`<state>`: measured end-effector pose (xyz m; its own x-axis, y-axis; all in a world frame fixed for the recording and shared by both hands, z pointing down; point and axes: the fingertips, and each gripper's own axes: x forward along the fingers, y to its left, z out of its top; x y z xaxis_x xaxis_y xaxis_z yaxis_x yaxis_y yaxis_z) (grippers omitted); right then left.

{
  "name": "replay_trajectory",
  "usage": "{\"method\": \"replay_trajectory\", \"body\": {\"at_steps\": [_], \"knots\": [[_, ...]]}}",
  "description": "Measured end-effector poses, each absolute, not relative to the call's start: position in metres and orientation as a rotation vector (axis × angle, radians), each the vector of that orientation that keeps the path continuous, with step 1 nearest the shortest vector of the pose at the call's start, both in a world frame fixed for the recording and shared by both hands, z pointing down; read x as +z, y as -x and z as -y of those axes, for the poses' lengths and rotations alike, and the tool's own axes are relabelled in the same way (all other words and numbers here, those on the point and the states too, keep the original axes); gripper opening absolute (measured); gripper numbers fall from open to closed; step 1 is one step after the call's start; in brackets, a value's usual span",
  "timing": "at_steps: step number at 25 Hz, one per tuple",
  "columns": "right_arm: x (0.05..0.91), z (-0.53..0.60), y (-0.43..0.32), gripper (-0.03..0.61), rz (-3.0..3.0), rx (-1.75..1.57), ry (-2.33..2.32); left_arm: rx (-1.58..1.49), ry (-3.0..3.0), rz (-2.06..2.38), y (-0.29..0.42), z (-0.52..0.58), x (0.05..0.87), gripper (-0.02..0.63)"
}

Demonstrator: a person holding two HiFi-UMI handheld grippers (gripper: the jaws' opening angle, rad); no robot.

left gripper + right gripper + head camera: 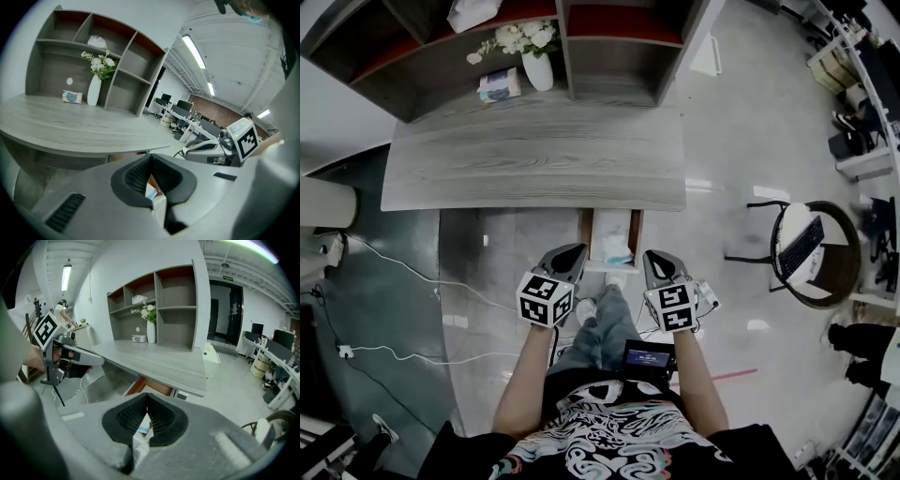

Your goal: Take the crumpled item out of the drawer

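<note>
The drawer (pixel 591 228) stands pulled out under the grey desk (pixel 534 159). A crumpled white and blue item (pixel 617 249) lies inside it. My left gripper (pixel 571 254) hovers just left of the drawer's front and my right gripper (pixel 654 259) just right of it. Both are shut with nothing between the jaws. In the left gripper view the left gripper (pixel 150 157) has its tips touching, and a bit of the crumpled item (pixel 151 191) shows below them. The right gripper (pixel 147 397) is likewise closed, above the crumpled item (pixel 140 430) and the drawer (pixel 152 386).
A white vase of flowers (pixel 536 67) and a tissue box (pixel 499 85) stand at the back of the desk under a shelf unit (pixel 619 42). A round chair holding a laptop (pixel 806 248) is at the right. Cables (pixel 403 272) run over the floor at the left.
</note>
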<state>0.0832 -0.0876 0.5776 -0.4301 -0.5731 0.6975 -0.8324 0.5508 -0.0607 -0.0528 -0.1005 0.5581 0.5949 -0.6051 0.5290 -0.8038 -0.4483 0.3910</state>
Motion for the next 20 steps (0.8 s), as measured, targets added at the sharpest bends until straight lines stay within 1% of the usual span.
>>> {"method": "replay_trajectory", "body": {"at_steps": [9,20], "knots": [[0.601,0.094,-0.068,0.005,2.164,0.588,-1.024,0.509,-2.173,1.090,0.050,0.104,0.596,0.003],[0.653,0.097,-0.060,0.005,2.123,0.601,-0.854,0.608,-2.071,1.077,0.047,0.105,0.648,0.003]]}}
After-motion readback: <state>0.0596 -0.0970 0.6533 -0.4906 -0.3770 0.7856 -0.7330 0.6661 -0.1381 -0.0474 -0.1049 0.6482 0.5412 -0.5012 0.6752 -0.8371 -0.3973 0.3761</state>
